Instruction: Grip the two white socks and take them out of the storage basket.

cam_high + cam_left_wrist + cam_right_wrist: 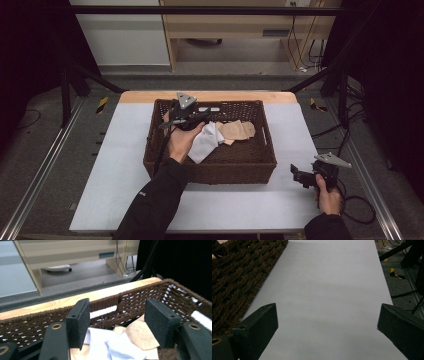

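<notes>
Left gripper [117,325] released, inside basket [250,162] above white cloth [206,141] (beige cloth [238,131] beside); right gripper [325,335] released, right of basket.

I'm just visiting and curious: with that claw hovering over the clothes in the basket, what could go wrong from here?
The open left gripper sits over overlapping white cloth and beige cloth, so it might pinch both at once. It is close to the basket back wall, where a jaw could snag the weave and perhaps drag the basket.

Dark brown woven basket [210,170]; white cloth [205,141]; tan cloth [237,131]; black fingers [78,320]; pale grey table cover [120,150].
</notes>
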Demonstrator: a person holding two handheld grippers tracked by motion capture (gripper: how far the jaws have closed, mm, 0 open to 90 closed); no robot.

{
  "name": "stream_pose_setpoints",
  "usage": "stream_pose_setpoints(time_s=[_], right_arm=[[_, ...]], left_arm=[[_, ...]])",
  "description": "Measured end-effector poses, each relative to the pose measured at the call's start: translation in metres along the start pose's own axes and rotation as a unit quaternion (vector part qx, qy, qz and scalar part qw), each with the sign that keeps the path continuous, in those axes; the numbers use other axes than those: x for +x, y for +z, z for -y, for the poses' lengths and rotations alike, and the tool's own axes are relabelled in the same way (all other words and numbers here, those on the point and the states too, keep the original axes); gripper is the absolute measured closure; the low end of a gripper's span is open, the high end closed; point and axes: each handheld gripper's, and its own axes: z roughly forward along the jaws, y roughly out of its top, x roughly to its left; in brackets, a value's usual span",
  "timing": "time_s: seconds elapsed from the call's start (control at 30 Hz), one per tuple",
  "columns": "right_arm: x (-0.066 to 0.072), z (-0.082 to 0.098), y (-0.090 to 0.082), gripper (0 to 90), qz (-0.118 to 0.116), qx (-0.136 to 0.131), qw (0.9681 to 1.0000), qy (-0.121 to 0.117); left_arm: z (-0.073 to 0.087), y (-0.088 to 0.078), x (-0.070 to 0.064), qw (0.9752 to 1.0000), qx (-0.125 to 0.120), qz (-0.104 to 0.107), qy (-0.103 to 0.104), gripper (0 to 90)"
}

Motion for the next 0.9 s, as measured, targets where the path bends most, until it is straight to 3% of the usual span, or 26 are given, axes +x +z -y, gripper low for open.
stream_pose_setpoints(time_s=[0.13,0.4,0.57,0.73,0.9], right_arm=[[0.0,0.0,0.0,3.5,-0.001,0.002,1.0,0.0],[0.0,0.0,0.001,3.5,-0.002,0.003,1.0,0.0],[0.001,0.0,0.001,3.5,-0.004,0.003,1.0,-0.001],[0.001,0.0,0.001,3.5,-0.003,0.005,1.0,-0.001],[0.001,0.0,0.002,3.5,-0.003,0.006,1.0,-0.003]], left_arm=[[0.006,0.012,0.002,0.9999,0.015,-0.002,-0.003,37.1],[0.019,0.035,-0.001,0.9986,0.051,-0.008,0.014,38.5],[0.025,0.044,-0.002,0.9978,0.064,-0.011,0.012,39.2],[0.032,0.052,-0.008,0.9959,0.085,-0.011,0.027,39.1],[0.033,0.055,-0.007,0.9958,0.087,-0.01,0.024,38.5]])
